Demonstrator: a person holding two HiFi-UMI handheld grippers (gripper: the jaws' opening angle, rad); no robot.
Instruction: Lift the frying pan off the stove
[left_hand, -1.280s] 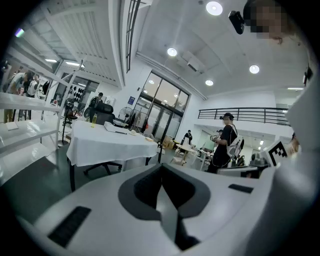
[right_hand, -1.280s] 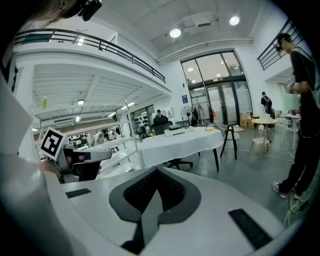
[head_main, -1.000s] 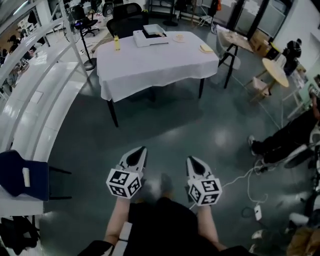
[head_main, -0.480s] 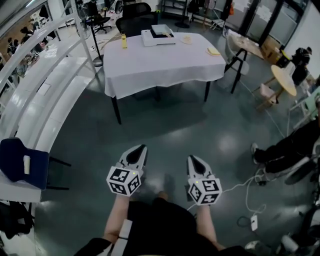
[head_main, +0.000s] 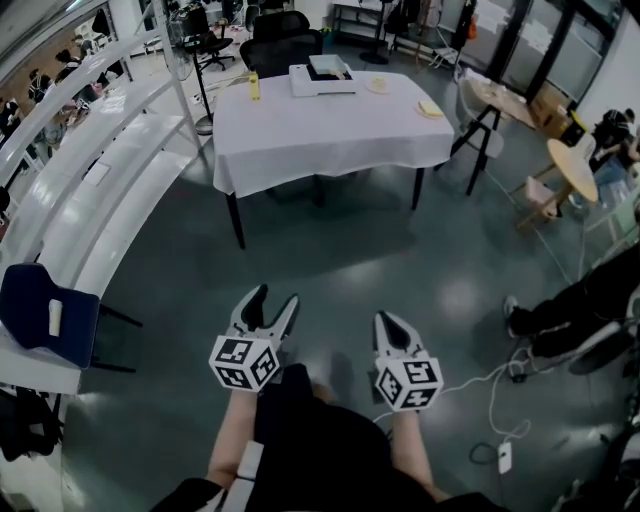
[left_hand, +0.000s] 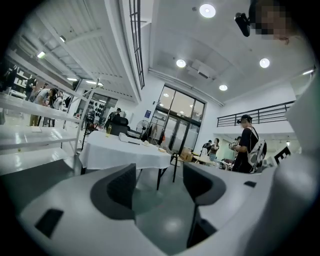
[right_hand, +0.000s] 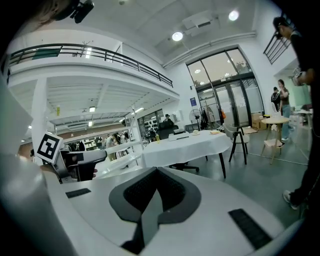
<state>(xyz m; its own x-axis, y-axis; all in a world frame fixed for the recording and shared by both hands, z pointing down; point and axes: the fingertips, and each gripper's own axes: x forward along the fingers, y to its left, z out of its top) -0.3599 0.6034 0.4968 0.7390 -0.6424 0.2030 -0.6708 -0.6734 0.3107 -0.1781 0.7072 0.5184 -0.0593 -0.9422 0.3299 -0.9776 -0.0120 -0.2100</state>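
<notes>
A white-clothed table stands several steps ahead of me. On its far side lies a white flat appliance with something dark on top, too small to make out. Both grippers hang low over the grey floor, far short of the table. My left gripper has its jaws opening, spread wide with nothing between them; in the left gripper view only floor shows in the gap. My right gripper is shut on nothing, its pads meeting in the right gripper view. That view shows the table far off.
A yellow bottle and two small plates also sit on the table. Black office chairs stand behind it. A blue chair and white railings are at left. A round wooden table, a seated person and floor cables are at right.
The left gripper's jaws have gone from shut to wide apart. The right gripper stays shut. The table has slid slightly lower in the head view.
</notes>
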